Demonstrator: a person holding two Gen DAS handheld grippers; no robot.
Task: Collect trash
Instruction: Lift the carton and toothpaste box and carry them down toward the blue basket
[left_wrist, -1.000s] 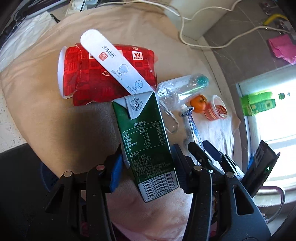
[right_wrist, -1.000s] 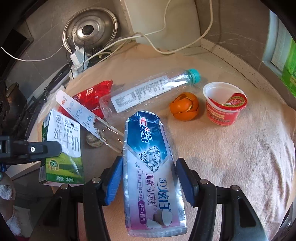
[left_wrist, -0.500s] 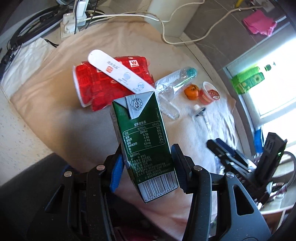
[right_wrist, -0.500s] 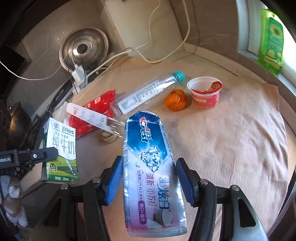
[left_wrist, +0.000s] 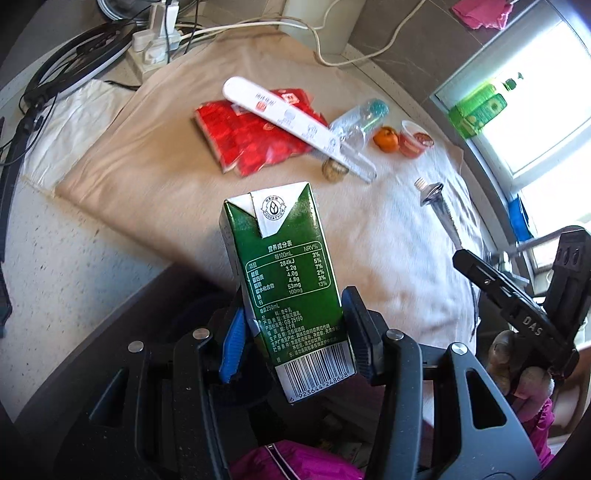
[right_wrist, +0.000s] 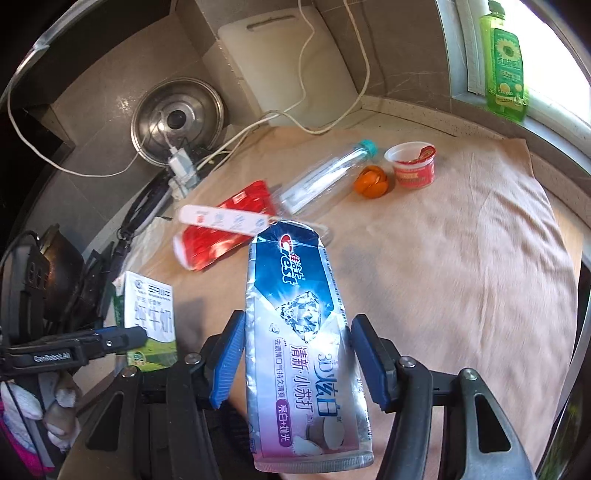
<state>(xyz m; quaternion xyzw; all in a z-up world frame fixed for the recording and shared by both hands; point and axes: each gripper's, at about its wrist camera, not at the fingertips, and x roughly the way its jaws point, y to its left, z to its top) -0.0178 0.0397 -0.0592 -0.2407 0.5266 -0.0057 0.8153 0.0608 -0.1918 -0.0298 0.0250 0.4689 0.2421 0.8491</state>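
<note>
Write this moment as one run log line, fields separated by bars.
left gripper: holds milk carton | right gripper: holds toothpaste tube | both raised over cloth

Glossy green paper carton (left_wrist: 291, 280), shiny foil-like toothpaste tube (right_wrist: 303, 332), matt beige cloth (right_wrist: 461, 266).

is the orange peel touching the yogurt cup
Apart. The right wrist view shows a thin strip of tan cloth between the orange peel and the yogurt cup. In the left wrist view they overlap, so that angle settles nothing.
</note>
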